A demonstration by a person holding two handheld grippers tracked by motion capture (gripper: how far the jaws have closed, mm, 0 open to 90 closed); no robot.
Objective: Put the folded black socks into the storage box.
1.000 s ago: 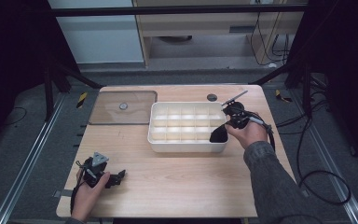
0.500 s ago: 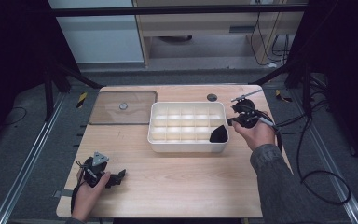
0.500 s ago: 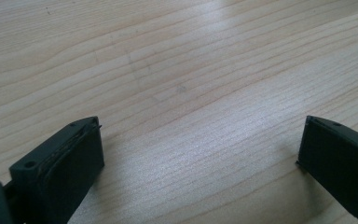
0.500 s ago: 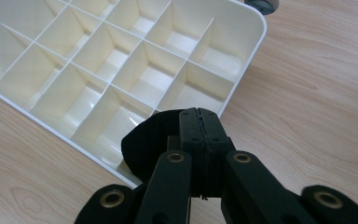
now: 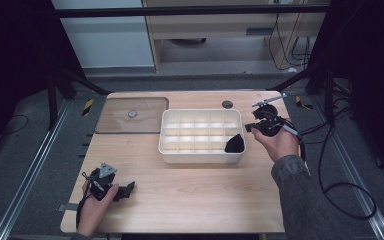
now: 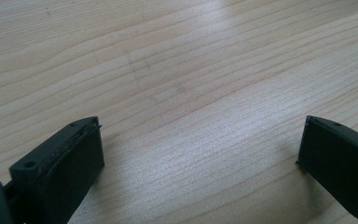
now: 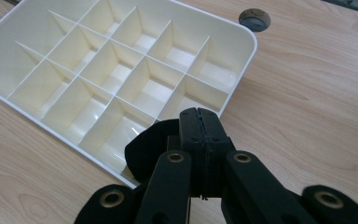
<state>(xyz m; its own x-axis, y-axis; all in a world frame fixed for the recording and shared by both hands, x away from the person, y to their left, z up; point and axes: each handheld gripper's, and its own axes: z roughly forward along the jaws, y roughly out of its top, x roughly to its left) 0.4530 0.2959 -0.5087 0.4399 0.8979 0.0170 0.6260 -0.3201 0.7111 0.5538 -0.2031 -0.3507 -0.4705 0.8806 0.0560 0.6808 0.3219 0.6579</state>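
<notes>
A white divided box [image 5: 200, 156] stands mid-table, its compartments bare except the near-right corner one, where a black object [image 5: 235, 144] lies. My right gripper [image 5: 251, 127] hovers just right of the box, tips toward it. In the right gripper view its jaws are pressed together [image 7: 200, 115] with nothing between them, and the black object [image 7: 149, 142] sits behind them in the corner of the box [image 7: 51, 123]. My left gripper [image 5: 125, 190] rests low at the table's front left. Its jaws stand wide apart [image 6: 200, 135] over bare wood.
A clear flat lid [image 5: 132, 115] with a round knob lies at the back left of the table. A dark round hole [image 5: 227, 104] sits behind the box. Cables trail off the table's right side, and metal rails run along the floor on both sides.
My right gripper has drawn back to the right, away from the box's edge, while the black object stays in its corner compartment. The left gripper has hardly moved.
</notes>
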